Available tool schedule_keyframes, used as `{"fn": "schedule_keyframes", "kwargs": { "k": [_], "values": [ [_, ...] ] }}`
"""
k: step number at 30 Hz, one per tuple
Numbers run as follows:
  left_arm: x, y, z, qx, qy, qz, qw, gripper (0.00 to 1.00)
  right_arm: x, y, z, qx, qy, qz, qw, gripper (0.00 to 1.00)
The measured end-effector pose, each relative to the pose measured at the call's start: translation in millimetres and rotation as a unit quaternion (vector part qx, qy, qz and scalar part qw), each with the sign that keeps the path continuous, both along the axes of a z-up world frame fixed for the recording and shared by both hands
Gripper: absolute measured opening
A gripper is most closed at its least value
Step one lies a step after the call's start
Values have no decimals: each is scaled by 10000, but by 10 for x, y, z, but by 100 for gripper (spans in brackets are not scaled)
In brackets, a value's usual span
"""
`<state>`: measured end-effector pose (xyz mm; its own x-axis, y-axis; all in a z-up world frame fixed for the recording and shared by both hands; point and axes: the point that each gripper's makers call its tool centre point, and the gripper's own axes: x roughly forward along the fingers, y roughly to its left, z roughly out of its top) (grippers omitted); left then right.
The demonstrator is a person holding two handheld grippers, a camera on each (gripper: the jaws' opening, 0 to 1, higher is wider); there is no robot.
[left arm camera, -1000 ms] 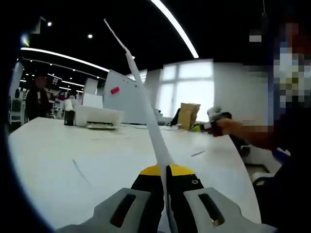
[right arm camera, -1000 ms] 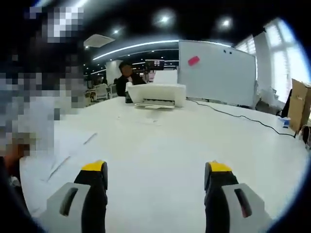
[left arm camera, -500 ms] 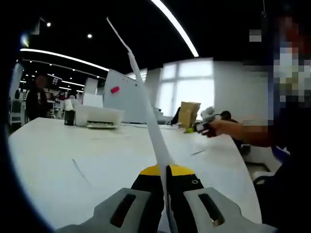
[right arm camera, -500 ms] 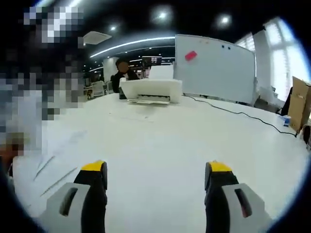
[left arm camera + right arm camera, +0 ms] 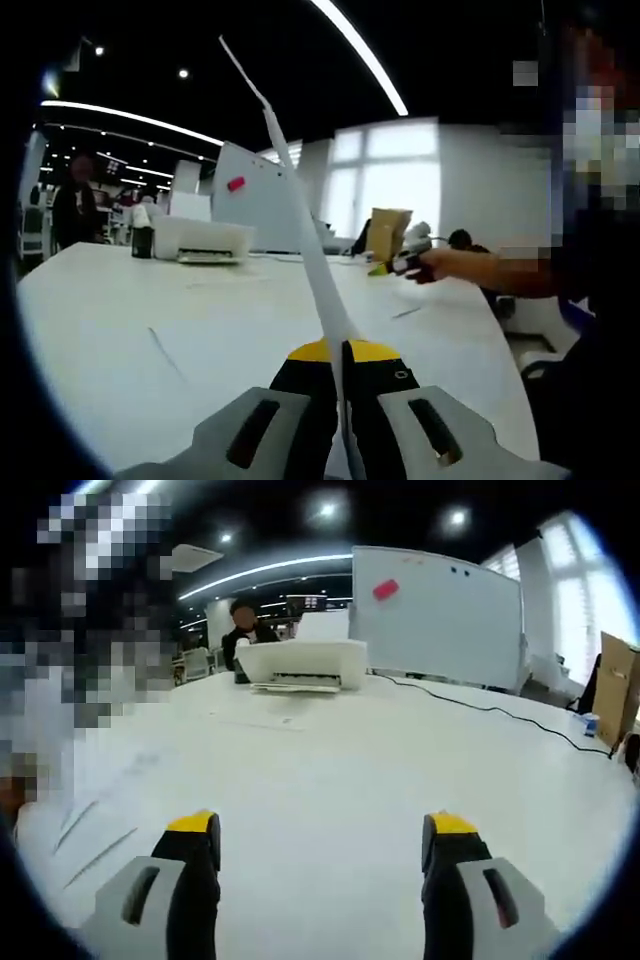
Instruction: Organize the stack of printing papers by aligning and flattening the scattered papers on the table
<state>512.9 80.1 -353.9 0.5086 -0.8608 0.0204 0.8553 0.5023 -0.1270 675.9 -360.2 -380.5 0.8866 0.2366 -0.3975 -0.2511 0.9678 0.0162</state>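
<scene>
One sheet up, the rest still loose on the table.

The left gripper [image 5: 342, 362] pinches a sheet of paper [image 5: 300, 230] between closed jaws, holding it on edge above the white table [image 5: 120, 330]; the right gripper [image 5: 318, 842] hovers over the tabletop with jaws spread wide and nothing between them. Other sheets [image 5: 100, 835] lie loose and unaligned near the table's edge, so the squaring and flattening look mostly undone. A printer [image 5: 300, 665] sits at the far side, its cable [image 5: 500, 712] trailing across the surface, with a whiteboard [image 5: 440, 615] and a cardboard box [image 5: 388, 233] beyond; none appears to block the work.
</scene>
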Motion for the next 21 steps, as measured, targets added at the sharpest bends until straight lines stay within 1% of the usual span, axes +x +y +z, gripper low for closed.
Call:
{"fn": "schedule_keyframes", "kwargs": {
  "k": [6, 11, 16, 21],
  "values": [
    [-7, -3, 0, 8, -11, -1, 10000, 6, 74, -78, -73, 8, 38, -86, 10000, 78],
    [-10, -4, -1, 6, -7, -2, 10000, 6, 177, -202, -137, -80, 57, -156, 9998, 79],
    [-12, -8, -7, 28, -8, -4, 10000, 6, 236, -294, -165, -68, 31, -238, 9997, 79],
    [-13, -11, -10, 46, -12, 4, 10000, 6, 290, -336, -187, -129, 14, -242, 9996, 80]
  ]
}}
